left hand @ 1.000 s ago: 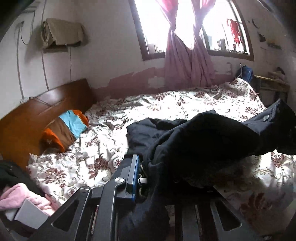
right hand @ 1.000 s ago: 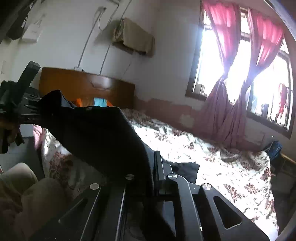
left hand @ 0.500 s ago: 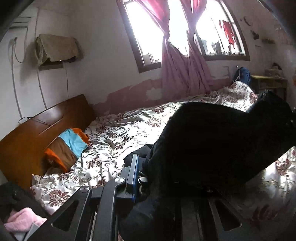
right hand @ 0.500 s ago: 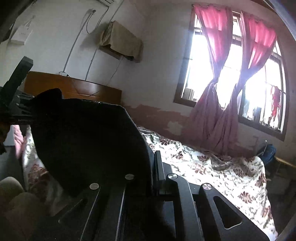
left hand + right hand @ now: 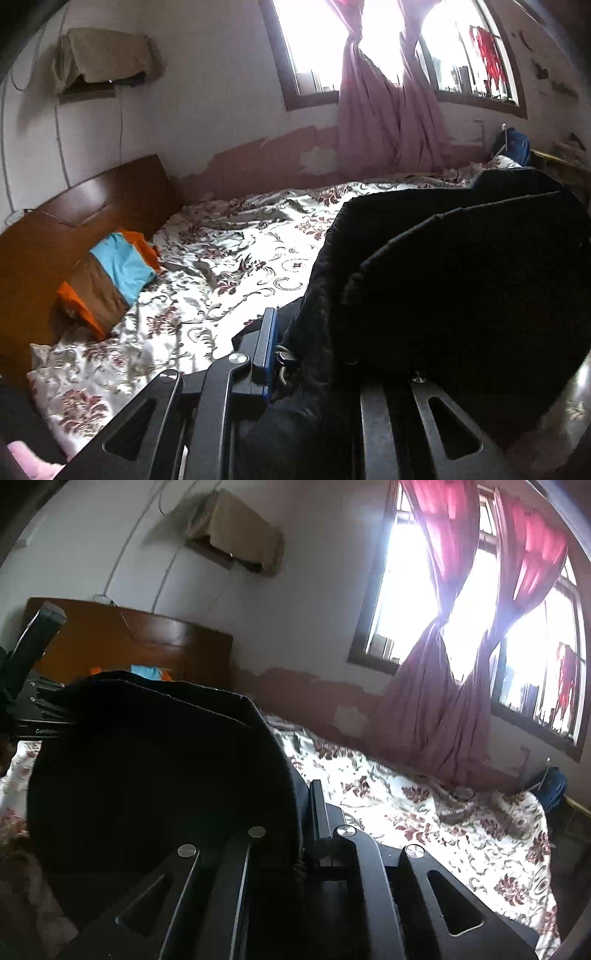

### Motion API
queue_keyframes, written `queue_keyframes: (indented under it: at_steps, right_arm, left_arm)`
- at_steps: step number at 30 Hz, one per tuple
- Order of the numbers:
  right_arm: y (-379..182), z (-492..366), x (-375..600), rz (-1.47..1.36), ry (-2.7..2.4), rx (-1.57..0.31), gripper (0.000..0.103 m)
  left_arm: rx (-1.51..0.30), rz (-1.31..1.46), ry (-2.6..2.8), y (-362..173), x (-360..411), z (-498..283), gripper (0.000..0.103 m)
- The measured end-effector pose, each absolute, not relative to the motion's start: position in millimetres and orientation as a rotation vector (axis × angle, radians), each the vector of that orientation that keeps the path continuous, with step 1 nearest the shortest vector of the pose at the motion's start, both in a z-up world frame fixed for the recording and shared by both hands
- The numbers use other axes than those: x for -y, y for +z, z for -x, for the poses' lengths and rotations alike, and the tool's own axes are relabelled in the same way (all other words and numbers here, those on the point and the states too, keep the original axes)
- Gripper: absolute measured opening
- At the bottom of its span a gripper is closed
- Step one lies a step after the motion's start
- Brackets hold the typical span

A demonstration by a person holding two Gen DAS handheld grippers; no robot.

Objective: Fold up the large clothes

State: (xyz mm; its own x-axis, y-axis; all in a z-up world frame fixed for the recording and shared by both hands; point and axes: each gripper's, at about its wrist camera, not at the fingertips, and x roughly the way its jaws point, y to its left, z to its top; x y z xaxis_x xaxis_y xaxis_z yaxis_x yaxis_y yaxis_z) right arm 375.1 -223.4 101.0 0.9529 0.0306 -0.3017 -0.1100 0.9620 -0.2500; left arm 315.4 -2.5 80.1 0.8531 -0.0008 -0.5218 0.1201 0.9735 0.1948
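The only writing in view is a partial white "Gen…" on the left gripper's body as seen from the right wrist; the rest is cut off. One black garment [image 5: 461, 280] hangs lifted above the floral bedspread [image 5: 236, 251], stretched between two grippers; the left gripper [image 5: 295, 354] is clenched on one edge of it; the right gripper [image 5: 304, 812] is clenched on another. Two red curtains [image 5: 454, 635] hang knotted at the window; one striped pillow [image 5: 110, 277] leans against the headboard [image 5: 74, 218].
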Motion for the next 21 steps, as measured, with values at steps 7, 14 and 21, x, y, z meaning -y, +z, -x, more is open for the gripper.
queue_keyframes:
  at_steps: [7, 14, 21]
  right_arm:
    - [70, -430, 216, 0.255, 0.041, -0.360, 0.012]
    - [56, -440, 215, 0.227, 0.036, -0.365, 0.076]
    - [56, -404, 221, 0.235, 0.075, -0.353, 0.080]
  left_arm:
    - [-0.619, -0.179, -0.097, 42, -13, -373, 0.021]
    - [-0.749, 0.056, -0.175, 21, -45, -405, 0.026]
    - [-0.665, -0.003, -0.137, 30, -36, -381, 0.031]
